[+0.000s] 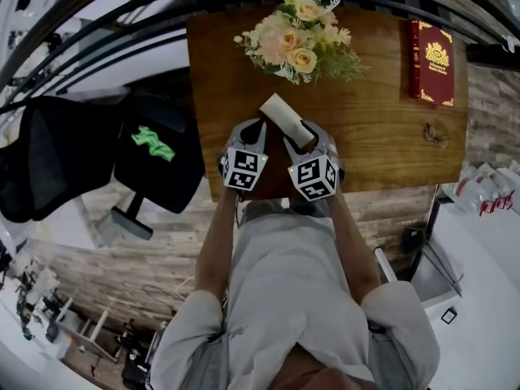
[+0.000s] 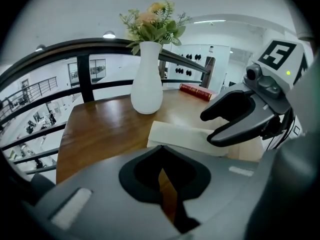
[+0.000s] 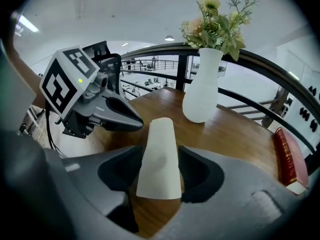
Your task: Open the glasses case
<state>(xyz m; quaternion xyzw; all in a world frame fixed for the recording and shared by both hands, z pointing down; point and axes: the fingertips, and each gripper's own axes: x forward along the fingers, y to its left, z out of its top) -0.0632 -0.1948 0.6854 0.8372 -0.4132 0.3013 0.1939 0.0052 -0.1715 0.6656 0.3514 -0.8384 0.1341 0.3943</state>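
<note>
A cream glasses case (image 1: pixel 284 119) lies closed on the wooden table (image 1: pixel 382 145), near its front edge. My right gripper (image 1: pixel 305 134) is open, and in the right gripper view the case (image 3: pixel 160 159) runs away from me in the gap between its jaws (image 3: pixel 159 154), with dark space on either side. In the left gripper view, that gripper (image 2: pixel 212 126) hangs over the near end of the case (image 2: pixel 182 136). My left gripper (image 1: pixel 256 130) is just left of the case; its jaws (image 2: pixel 164 156) are shut on nothing, and they (image 3: pixel 135 121) show as one point.
A white vase (image 2: pixel 146 84) of flowers (image 1: pixel 301 35) stands at the back of the table behind the case. A red book (image 1: pixel 431 62) lies at the far right, with a pair of glasses (image 1: pixel 436 135) in front of it. A black office chair (image 1: pixel 154 149) is left of the table.
</note>
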